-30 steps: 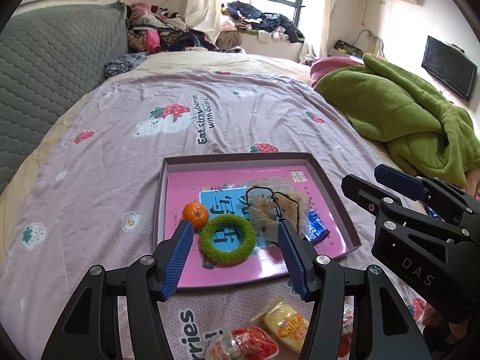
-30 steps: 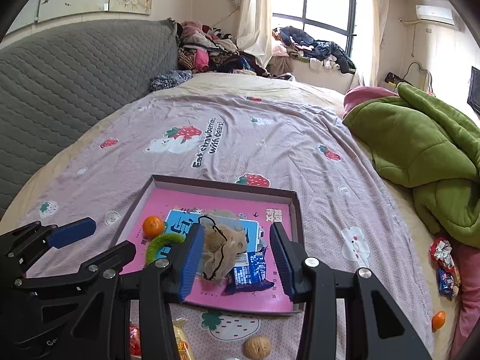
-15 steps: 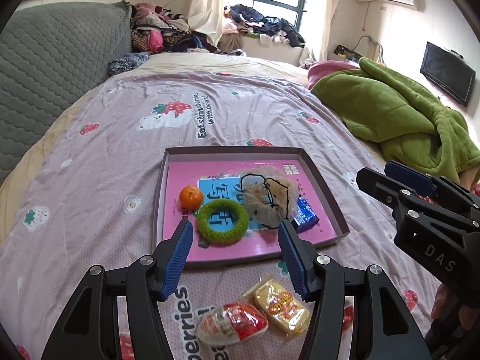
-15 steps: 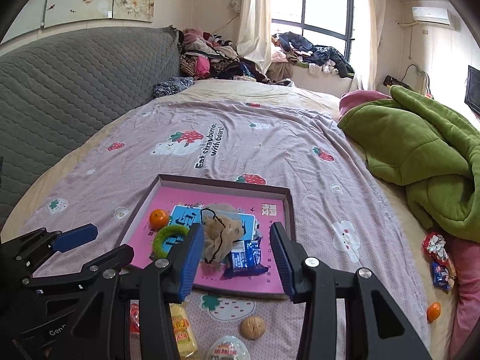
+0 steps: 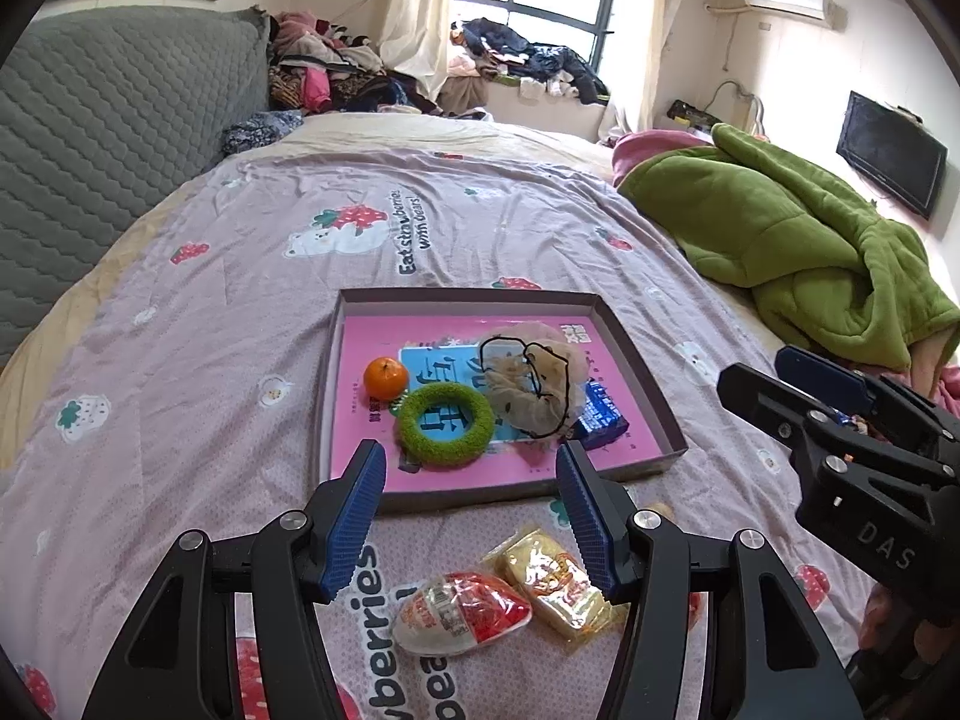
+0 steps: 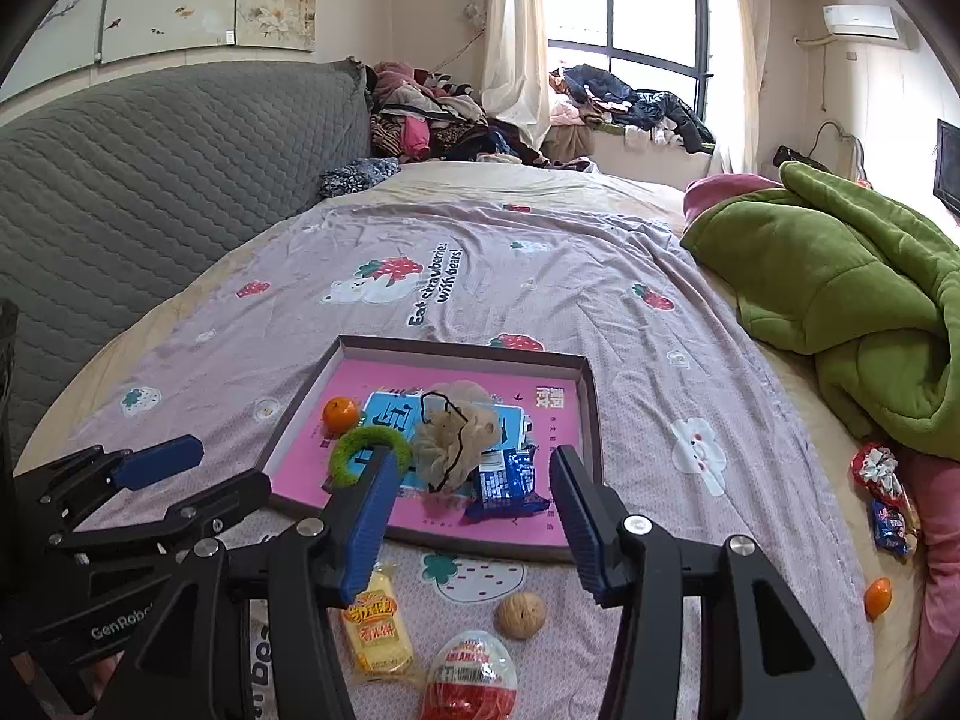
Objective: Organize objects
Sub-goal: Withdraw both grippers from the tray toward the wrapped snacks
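A shallow tray (image 5: 642,384) (image 6: 591,414) with a pink floor lies on the bed. In it are a small orange (image 5: 386,378) (image 6: 341,414), a green fuzzy ring (image 5: 446,426) (image 6: 360,450), a beige mesh pouf (image 5: 534,384) (image 6: 459,438) and a blue snack packet (image 5: 603,420) (image 6: 504,480). In front of the tray lie a red-and-white egg-shaped pack (image 5: 459,612) (image 6: 471,678), a yellow snack packet (image 5: 555,582) (image 6: 378,624) and a walnut (image 6: 520,615). My left gripper (image 5: 471,516) is open and empty above these. My right gripper (image 6: 474,516) is opening, nothing between its fingers.
A green quilt (image 5: 798,252) (image 6: 858,300) is heaped at the right. More wrapped snacks (image 6: 885,498) and another small orange (image 6: 877,594) lie at the bed's right edge. A grey padded headboard (image 5: 90,138) runs along the left. Clothes are piled by the window.
Both grippers have drawn back from the tray, so the loose snacks and the walnut in front of it have come into view. The right gripper's fingers stand wider apart than before.
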Action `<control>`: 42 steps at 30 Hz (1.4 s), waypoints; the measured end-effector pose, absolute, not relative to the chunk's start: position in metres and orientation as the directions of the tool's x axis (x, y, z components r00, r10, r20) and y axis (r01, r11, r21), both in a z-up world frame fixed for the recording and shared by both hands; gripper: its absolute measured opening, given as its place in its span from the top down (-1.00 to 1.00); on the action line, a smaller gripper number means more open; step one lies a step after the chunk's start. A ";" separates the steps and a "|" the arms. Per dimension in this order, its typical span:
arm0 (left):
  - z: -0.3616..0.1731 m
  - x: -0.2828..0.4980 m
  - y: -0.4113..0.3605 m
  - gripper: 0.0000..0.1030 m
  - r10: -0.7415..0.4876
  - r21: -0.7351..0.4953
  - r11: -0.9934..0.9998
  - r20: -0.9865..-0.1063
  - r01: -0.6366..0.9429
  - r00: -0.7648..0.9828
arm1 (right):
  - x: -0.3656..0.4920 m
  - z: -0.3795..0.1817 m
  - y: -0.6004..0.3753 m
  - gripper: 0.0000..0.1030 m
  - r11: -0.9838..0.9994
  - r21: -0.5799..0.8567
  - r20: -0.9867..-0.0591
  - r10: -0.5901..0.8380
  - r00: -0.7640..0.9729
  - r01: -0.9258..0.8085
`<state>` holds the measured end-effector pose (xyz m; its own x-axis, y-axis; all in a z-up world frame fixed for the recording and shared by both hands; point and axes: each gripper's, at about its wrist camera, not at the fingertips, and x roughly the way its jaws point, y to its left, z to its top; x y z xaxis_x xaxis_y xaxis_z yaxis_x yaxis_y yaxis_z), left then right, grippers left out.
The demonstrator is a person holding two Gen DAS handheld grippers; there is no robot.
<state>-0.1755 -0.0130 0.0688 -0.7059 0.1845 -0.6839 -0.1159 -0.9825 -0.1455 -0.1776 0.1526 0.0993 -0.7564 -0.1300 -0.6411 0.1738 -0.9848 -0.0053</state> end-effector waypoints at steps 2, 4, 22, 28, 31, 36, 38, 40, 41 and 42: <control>0.068 -0.174 -0.014 -0.18 0.182 -0.147 -0.983 -0.684 -0.112 -0.707 | -0.174 0.099 0.152 -0.01 -0.985 -0.008 -0.638 -0.129 -0.759 0.174; 0.067 -0.172 -0.015 -0.18 0.184 -0.147 -0.983 -0.685 -0.113 -0.705 | -0.171 0.098 0.154 -0.02 -0.985 -0.006 -0.638 -0.131 -0.759 0.175; 0.052 -0.148 -0.012 -0.18 0.201 -0.164 -0.979 -0.689 -0.120 -0.696 | -0.148 0.083 0.156 -0.17 -0.984 -0.016 -0.643 -0.127 -0.756 0.179; 0.052 -0.144 -0.008 -0.18 0.192 -0.152 -0.981 -0.690 -0.119 -0.698 | -0.142 0.078 0.160 -0.17 -0.984 -0.001 -0.649 -0.134 -0.749 0.177; 0.049 -0.141 -0.007 -0.18 0.185 -0.146 -0.983 -0.693 -0.116 -0.697 | -0.138 0.074 0.161 -0.17 -0.985 0.003 -0.652 -0.134 -0.746 0.175; 0.042 -0.137 -0.005 -0.19 0.176 -0.132 -0.984 -0.707 -0.116 -0.685 | -0.134 0.069 0.163 -0.17 -0.985 0.010 -0.657 -0.138 -0.741 0.174; 0.039 -0.136 -0.004 -0.19 0.171 -0.127 -0.985 -0.713 -0.114 -0.680 | -0.133 0.067 0.165 -0.17 -0.985 0.016 -0.660 -0.140 -0.738 0.173; 0.036 -0.134 -0.004 -0.18 0.172 -0.128 -0.985 -0.716 -0.114 -0.677 | -0.131 0.064 0.167 -0.17 -0.985 0.020 -0.662 -0.141 -0.736 0.172; 0.035 -0.134 -0.005 -0.19 0.171 -0.128 -0.985 -0.718 -0.114 -0.674 | -0.130 0.063 0.167 -0.17 -0.985 0.020 -0.664 -0.141 -0.734 0.171; 0.034 -0.133 -0.005 -0.19 0.173 -0.130 -0.985 -0.721 -0.114 -0.671 | -0.129 0.062 0.168 -0.17 -0.985 0.022 -0.665 -0.141 -0.734 0.169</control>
